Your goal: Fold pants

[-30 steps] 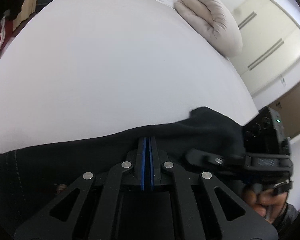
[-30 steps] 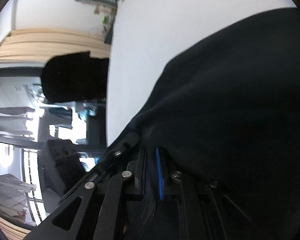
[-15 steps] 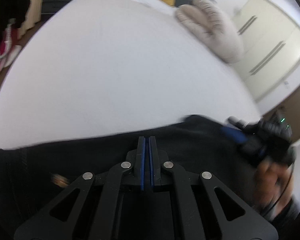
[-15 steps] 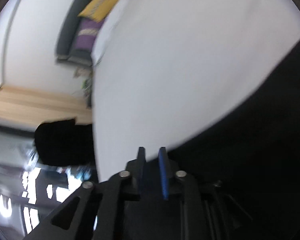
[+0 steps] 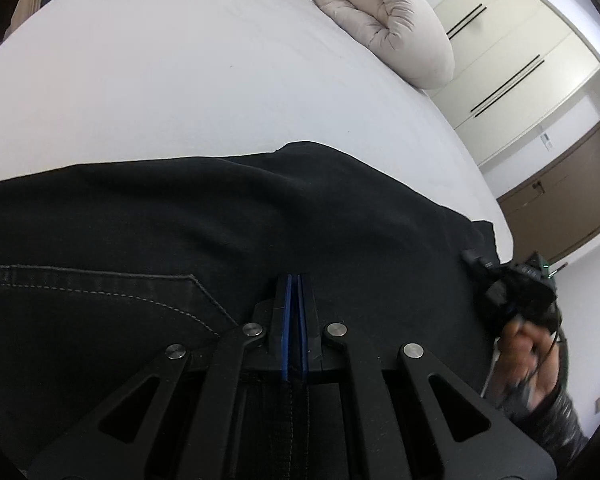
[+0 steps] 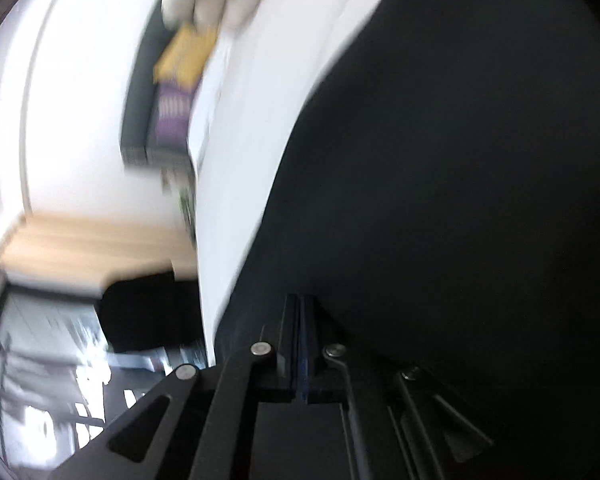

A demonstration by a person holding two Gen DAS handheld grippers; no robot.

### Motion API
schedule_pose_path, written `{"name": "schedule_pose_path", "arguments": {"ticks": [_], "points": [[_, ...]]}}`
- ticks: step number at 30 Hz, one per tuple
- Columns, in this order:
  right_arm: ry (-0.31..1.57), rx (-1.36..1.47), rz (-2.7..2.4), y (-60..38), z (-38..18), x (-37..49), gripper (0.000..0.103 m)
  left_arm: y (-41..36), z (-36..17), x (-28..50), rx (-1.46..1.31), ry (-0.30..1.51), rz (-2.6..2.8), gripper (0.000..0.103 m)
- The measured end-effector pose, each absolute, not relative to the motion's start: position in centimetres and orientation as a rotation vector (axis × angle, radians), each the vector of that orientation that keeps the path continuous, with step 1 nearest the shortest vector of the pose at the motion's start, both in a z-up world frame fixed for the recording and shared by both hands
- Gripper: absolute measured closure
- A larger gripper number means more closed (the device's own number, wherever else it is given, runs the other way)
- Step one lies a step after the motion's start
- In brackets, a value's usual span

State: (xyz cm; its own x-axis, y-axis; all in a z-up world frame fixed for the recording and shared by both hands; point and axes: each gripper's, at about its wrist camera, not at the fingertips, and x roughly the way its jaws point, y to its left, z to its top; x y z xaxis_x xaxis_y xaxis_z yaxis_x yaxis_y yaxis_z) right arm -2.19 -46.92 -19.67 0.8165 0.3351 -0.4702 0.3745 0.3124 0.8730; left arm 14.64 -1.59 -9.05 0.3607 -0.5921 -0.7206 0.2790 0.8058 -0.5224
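Black pants [image 5: 260, 216] lie spread across the white bed [image 5: 180, 80], with a stitched pocket at the left. My left gripper [image 5: 294, 280] is low over them, its blue pads pressed together, and dark fabric with a seam runs back between its fingers. My right gripper [image 5: 474, 258], held by a hand [image 5: 528, 356], sits at the pants' right edge. In the blurred right wrist view that gripper [image 6: 300, 304] is shut, pads together with nothing visible between them, and the pants [image 6: 460, 200] fill the right side.
A folded beige duvet [image 5: 388, 28] lies at the far side of the bed. Behind it are cream wardrobe doors [image 5: 520, 60] and a brown door [image 5: 572, 200]. A dark sofa with yellow and purple cushions [image 6: 176, 92] shows blurred beyond the bed edge.
The right gripper has swung from beside the left one out to the pants' right edge, its jaws parting briefly and shutting again. More black fabric now lies beyond the left gripper.
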Motion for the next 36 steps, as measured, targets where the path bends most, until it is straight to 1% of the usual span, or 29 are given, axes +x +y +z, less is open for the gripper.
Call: {"name": "schedule_pose_path", "arguments": {"ticks": [5,10,11,12,13,15,17,21,22,24,26,27,33,35,36], "points": [[0.5,1.34,-0.229,-55.5,-19.6,-9.4,0.103,-1.8,-8.9,14.4,-0.33,1.059,-0.571,0.1],[0.406,1.332,-0.413,-61.1,-18.1,-16.0,0.103,-2.1,-9.3,14.6,-0.324,1.054,-0.567,0.1],[0.415,1.3,-0.462,-61.3,-17.2,-16.9,0.1,-2.1,-9.3,14.5,-0.322,1.053,-0.564,0.1],[0.424,1.259,-0.483,-61.2,-16.2,-17.5,0.094,-2.2,-9.2,14.5,-0.32,1.056,-0.559,0.1],[0.43,1.22,-0.482,-60.4,-15.1,-18.0,0.069,-2.3,-9.0,14.4,-0.313,1.058,-0.546,0.1],[0.425,1.179,-0.451,-58.5,-13.3,-19.0,0.045,-2.7,-8.1,14.1,-0.297,1.054,-0.516,0.1],[0.417,1.182,-0.439,-58.0,-13.1,-20.5,0.045,-3.2,-7.1,13.6,-0.324,1.046,-0.536,0.1],[0.408,1.313,-0.449,-60.5,-16.3,-22.7,0.045,-5.5,-6.1,12.5,-0.326,1.044,-0.614,0.1],[0.408,1.341,-0.439,-59.7,-16.0,-21.9,0.045,-6.1,-6.2,12.4,-0.316,1.052,-0.629,0.1],[0.391,1.386,-0.396,-58.7,-17.3,-20.4,0.045,-6.8,-6.8,12.2,-0.298,1.072,-0.63,0.1],[0.379,1.412,-0.391,-58.2,-18.3,-19.9,0.045,-6.8,-8.5,12.1,-0.314,1.121,-0.614,0.1],[0.37,1.419,-0.385,-56.7,-17.7,-18.7,0.045,-6.5,-8.8,12.0,-0.339,1.119,-0.62,0.1],[0.332,1.455,-0.338,-57.3,-17.8,-17.5,0.045,-6.5,-9.3,11.8,-0.352,1.11,-0.625,0.1],[0.324,1.46,-0.312,-57.4,-17.5,-17.1,0.051,-6.3,-9.7,11.8,-0.356,1.108,-0.628,0.1],[0.326,1.455,-0.294,-57.4,-17.3,-16.8,0.052,-6.3,-9.7,11.7,-0.359,1.109,-0.629,0.1]]}}
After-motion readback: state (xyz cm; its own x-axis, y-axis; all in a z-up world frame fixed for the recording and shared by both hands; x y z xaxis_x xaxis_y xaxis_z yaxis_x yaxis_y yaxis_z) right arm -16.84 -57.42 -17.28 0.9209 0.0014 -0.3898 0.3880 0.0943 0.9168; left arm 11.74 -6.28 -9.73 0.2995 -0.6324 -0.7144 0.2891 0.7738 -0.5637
